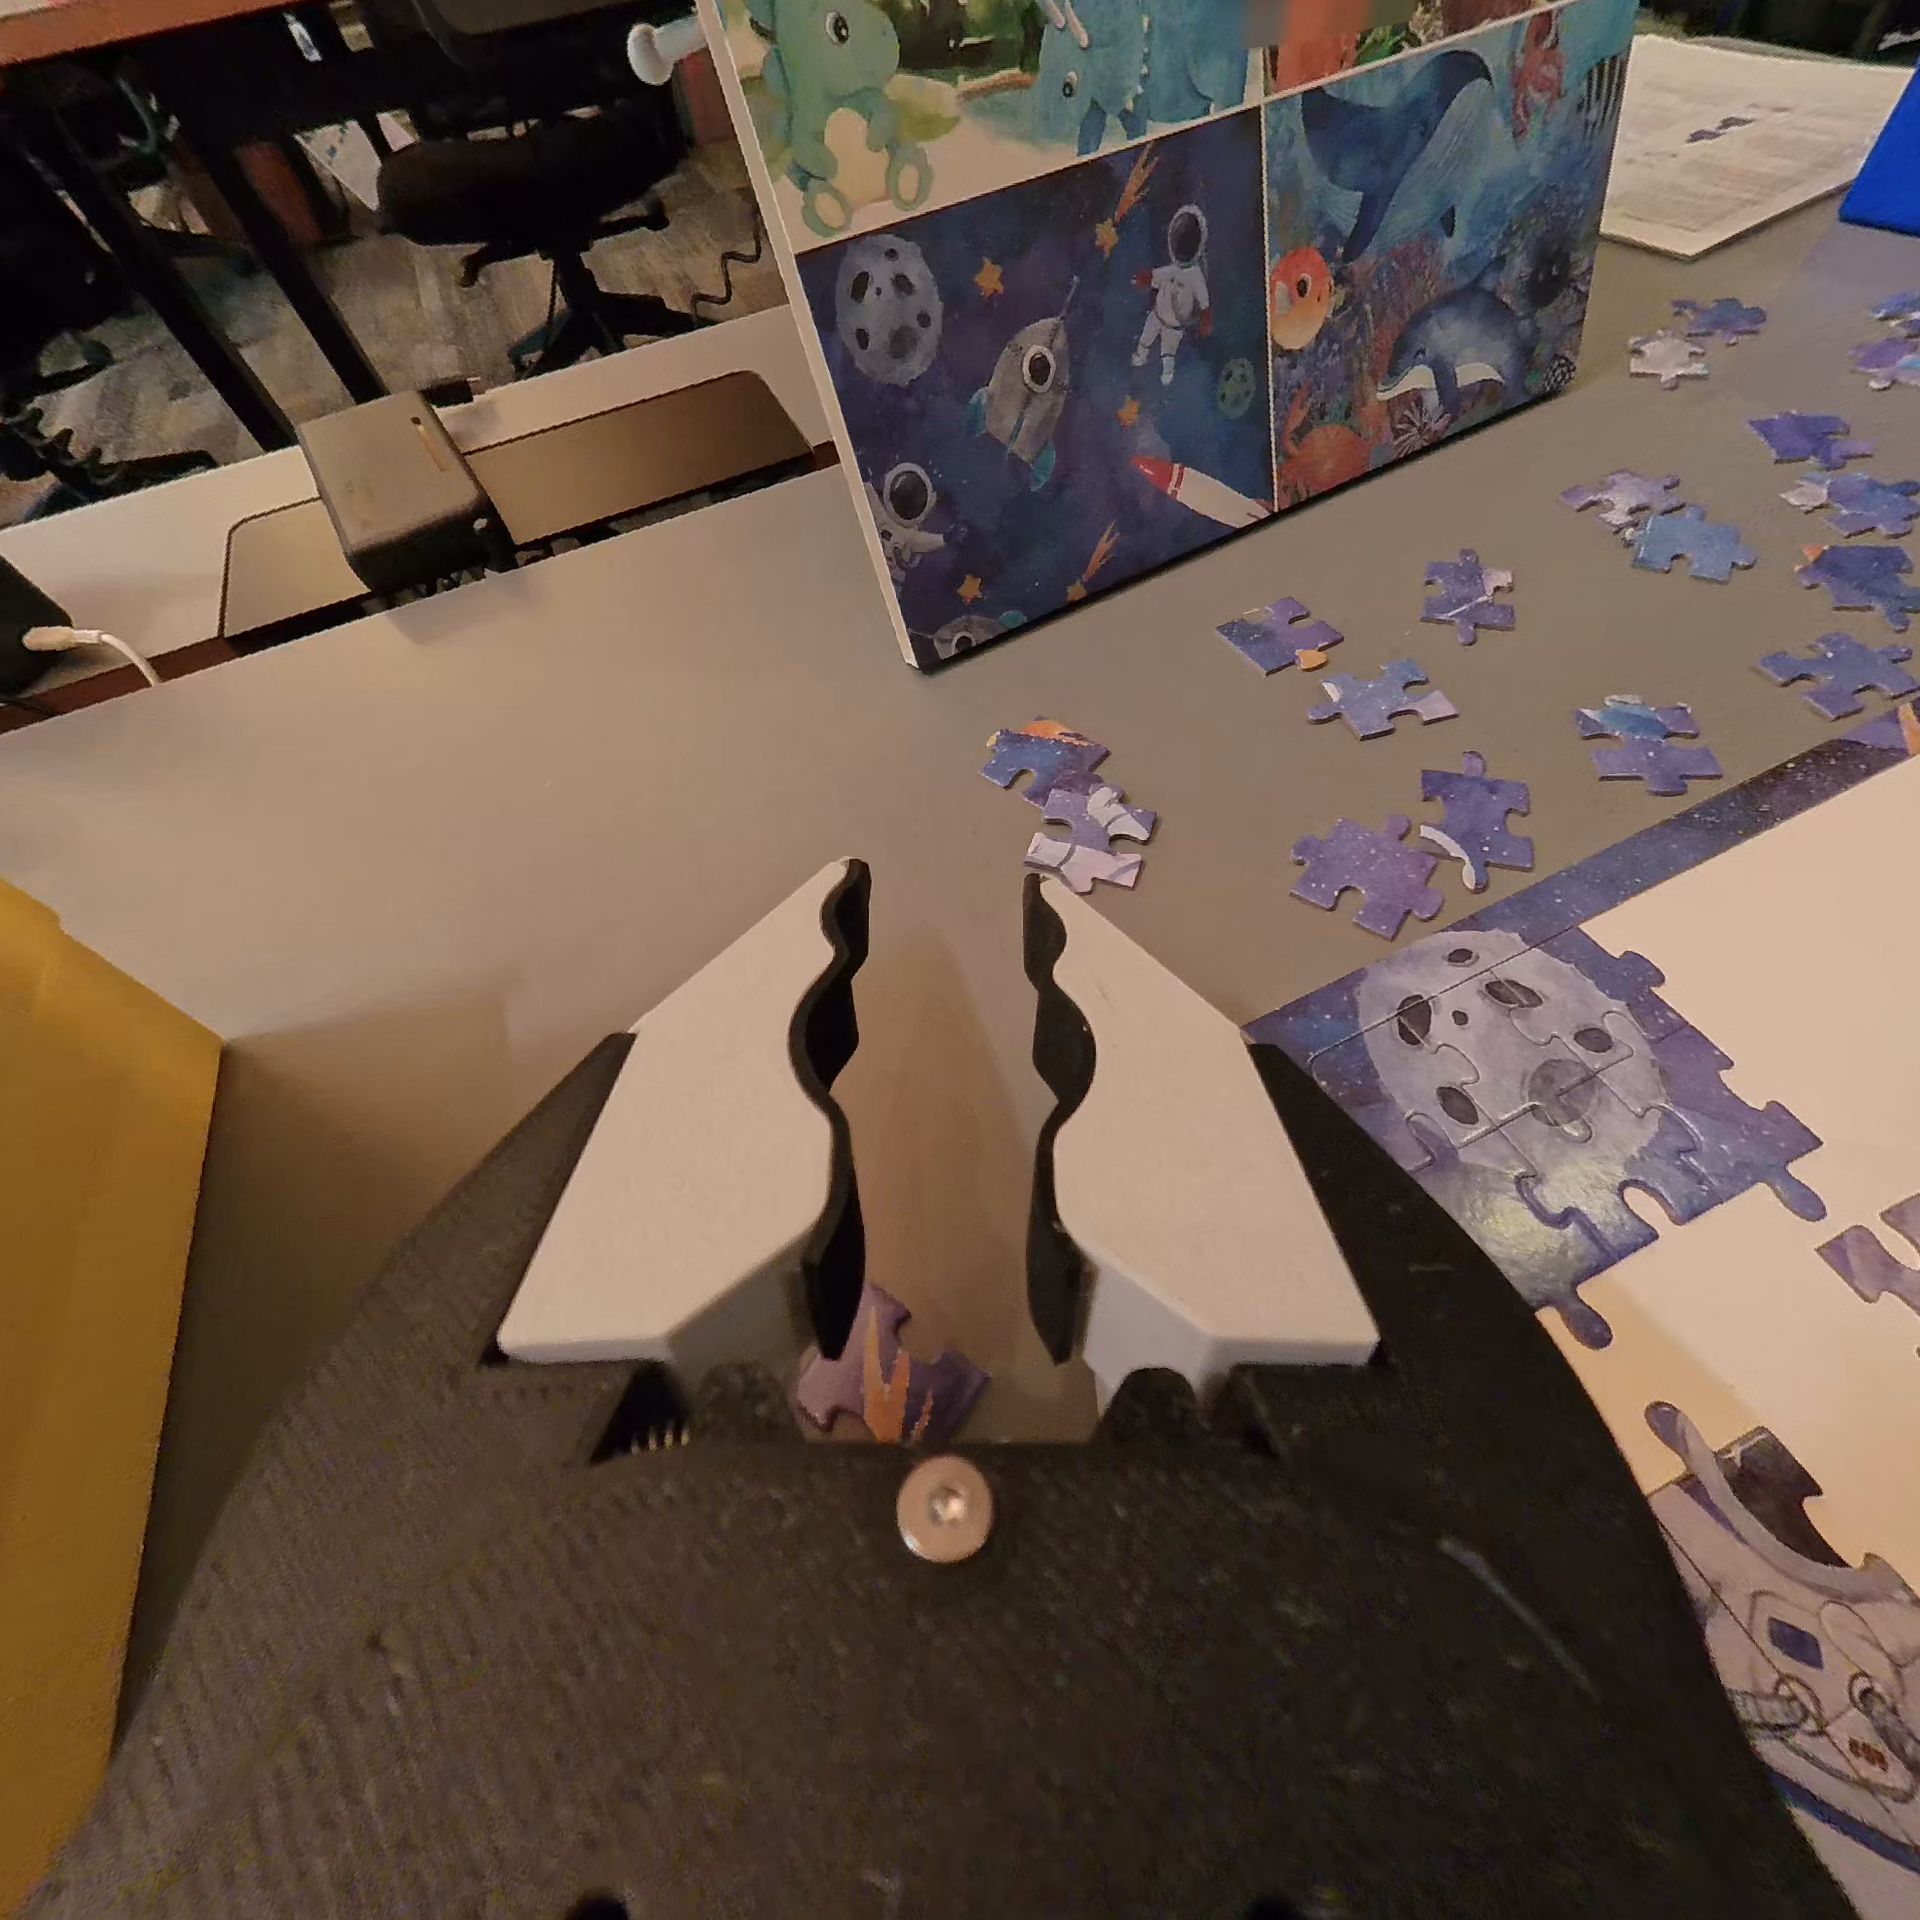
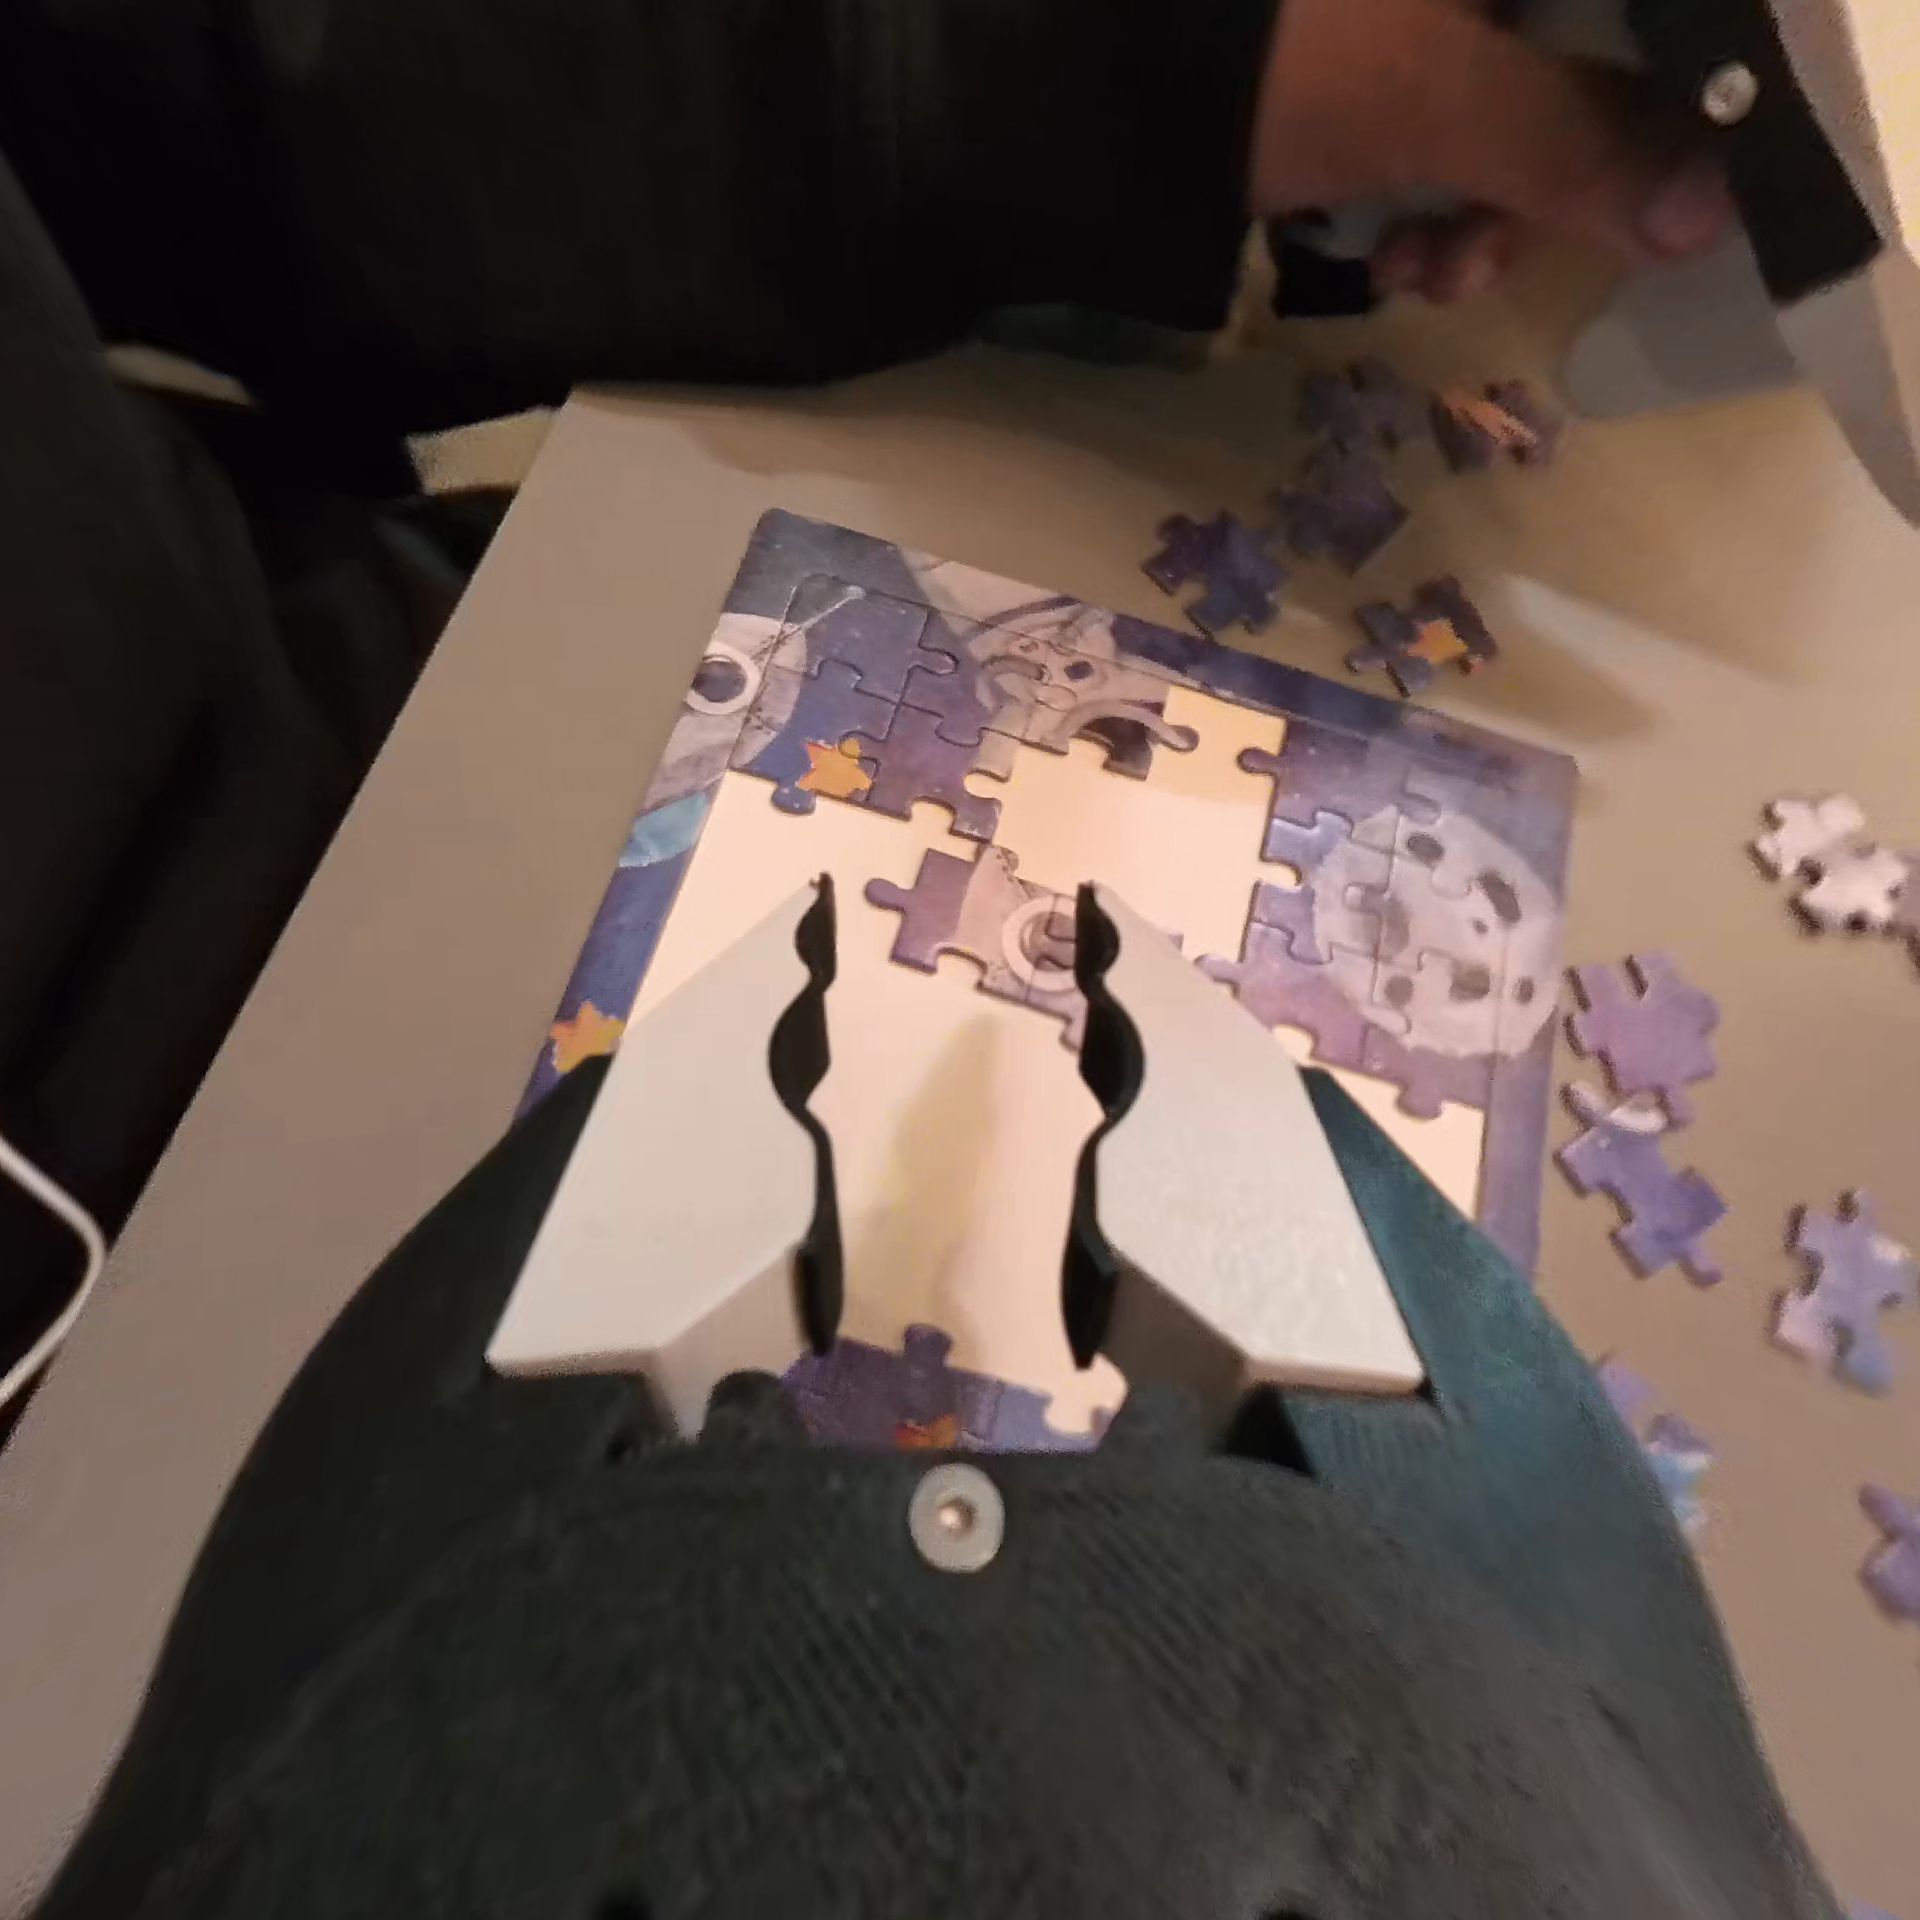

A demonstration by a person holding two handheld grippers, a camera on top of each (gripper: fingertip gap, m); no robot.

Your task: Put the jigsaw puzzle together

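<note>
The left claw (image 1: 945, 883) is held part open over bare grey table (image 1: 520, 779), nothing between its pads; a yellow object (image 1: 83, 1247) lies to its left, a small cluster of loose puzzle pieces (image 1: 1075, 810) just ahead to its right, and the picture box (image 1: 1195, 312) farther ahead. The right claw (image 2: 951, 894) is spread wide and empty above the puzzle tray (image 2: 1538, 1143), a placed piece (image 2: 997, 914) showing between its tips. Any pick is judged best made squarely across a piece's edges.
</note>
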